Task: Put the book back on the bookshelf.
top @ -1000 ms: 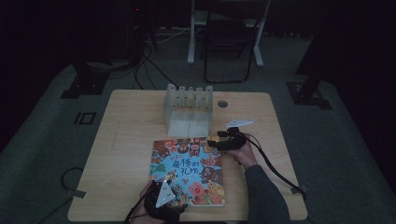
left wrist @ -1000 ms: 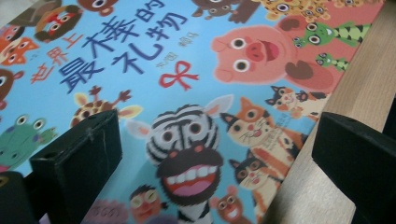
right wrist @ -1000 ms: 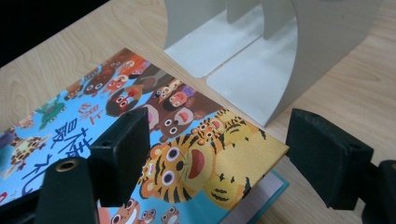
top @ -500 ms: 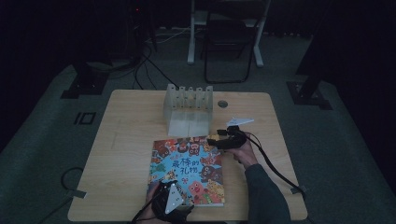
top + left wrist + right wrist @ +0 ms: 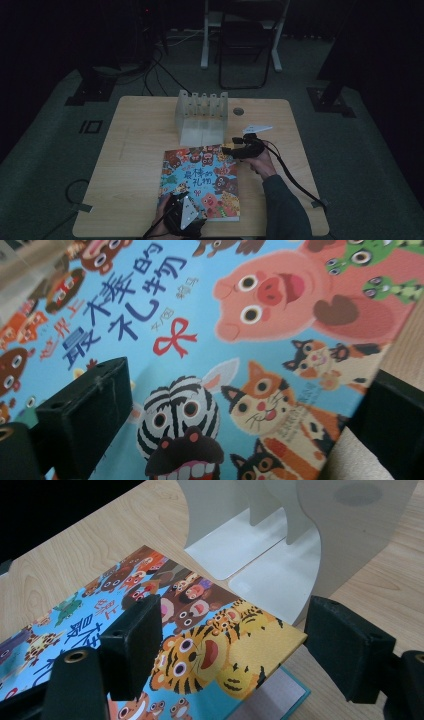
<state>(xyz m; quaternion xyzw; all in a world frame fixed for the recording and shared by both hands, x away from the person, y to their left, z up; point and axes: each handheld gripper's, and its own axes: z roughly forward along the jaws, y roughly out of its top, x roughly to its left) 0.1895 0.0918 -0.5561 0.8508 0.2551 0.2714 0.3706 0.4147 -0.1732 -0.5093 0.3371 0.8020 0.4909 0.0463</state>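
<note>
Both grippers, jaws spread wide, hovered at the picture book (image 5: 202, 181).
Left gripper (image 5: 181, 216) sat at lower centre; right gripper (image 5: 235, 150) lifted the cover's corner near the rack (image 5: 201, 118).

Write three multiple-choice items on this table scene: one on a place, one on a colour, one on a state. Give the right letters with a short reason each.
1. Where is the rack relative to the book?
A. on the far side of it
B. on top of it
C. under it

2. What is the main background colour of the book's cover?
A. black
B. light blue
C. white

3. How do the right gripper jaws stand?
A. shut on the rack
B. shut with nothing between
C. open around the book's corner

Answers:
1. A: the high view shows the rack farther up the table than the book.
2. B: the left gripper view shows light blue behind the animals.
3. C: the right gripper view shows a wide gap, with the corner between the jaws.
</note>
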